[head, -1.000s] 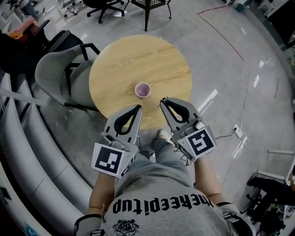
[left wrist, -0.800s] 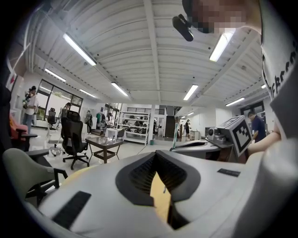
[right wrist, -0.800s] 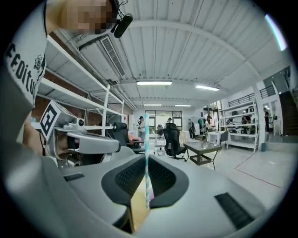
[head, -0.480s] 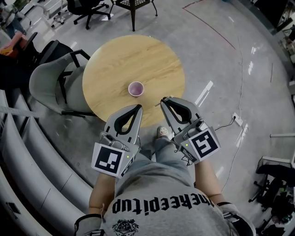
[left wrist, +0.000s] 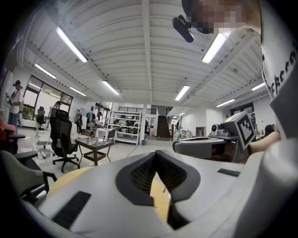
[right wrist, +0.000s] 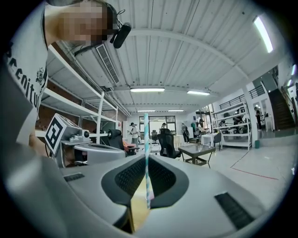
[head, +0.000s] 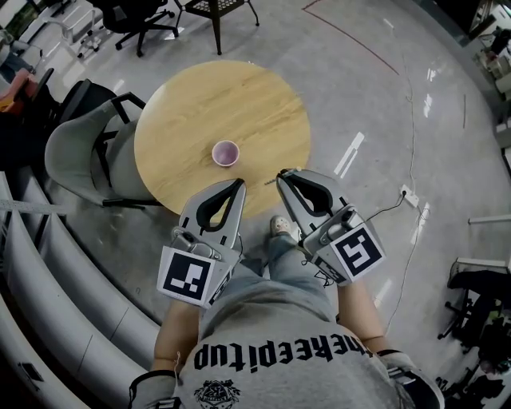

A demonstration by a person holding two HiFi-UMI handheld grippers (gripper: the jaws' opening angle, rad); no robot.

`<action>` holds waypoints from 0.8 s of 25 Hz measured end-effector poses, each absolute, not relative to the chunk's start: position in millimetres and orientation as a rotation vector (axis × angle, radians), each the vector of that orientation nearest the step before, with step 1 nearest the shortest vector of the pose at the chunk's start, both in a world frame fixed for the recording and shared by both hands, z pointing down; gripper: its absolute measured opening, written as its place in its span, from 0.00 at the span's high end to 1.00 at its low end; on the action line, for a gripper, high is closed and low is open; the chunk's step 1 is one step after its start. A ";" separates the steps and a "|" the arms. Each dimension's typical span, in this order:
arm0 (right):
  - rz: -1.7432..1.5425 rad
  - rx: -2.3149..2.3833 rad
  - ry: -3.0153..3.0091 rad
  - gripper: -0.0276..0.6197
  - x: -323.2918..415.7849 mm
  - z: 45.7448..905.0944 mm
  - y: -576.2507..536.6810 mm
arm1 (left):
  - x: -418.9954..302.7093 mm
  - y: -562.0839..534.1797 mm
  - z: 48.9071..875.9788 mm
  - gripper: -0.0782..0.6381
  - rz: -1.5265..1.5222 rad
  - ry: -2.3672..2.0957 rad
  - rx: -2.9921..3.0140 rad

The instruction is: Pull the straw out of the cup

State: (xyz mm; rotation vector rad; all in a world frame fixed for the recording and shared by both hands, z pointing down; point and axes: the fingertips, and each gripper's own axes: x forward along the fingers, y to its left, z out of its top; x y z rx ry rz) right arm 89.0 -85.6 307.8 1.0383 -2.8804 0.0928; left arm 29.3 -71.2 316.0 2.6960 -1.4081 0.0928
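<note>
A purple cup point(head: 225, 152) stands upright on the round wooden table point(head: 184, 112), with no straw showing in it. My right gripper point(head: 279, 176) is shut on a teal-and-white striped straw point(right wrist: 146, 135), which stands upright between its jaws point(right wrist: 145, 157). The straw point(left wrist: 179, 130) also shows at that gripper's tip in the left gripper view. My left gripper point(head: 239, 185) is shut with nothing in it point(left wrist: 156, 152). Both grippers hover side by side just off the table's near edge, short of the cup.
A grey chair point(head: 76, 152) stands against the table's left side. A curved grey bench point(head: 48, 264) runs along the left. A black office chair point(head: 132, 12) and a dark side table point(head: 215, 6) stand beyond. A cable point(head: 395, 204) lies on the floor at right.
In the head view the table and cup have slid to the left. Both grippers keep the same pose and spacing, the right one still shut on the straw.
</note>
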 end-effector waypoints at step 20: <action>0.078 0.991 -2.882 0.89 91.5 304.5 -86.1 | 30.5 -75.7 316.0 0.86 0.073 -1.441 2.672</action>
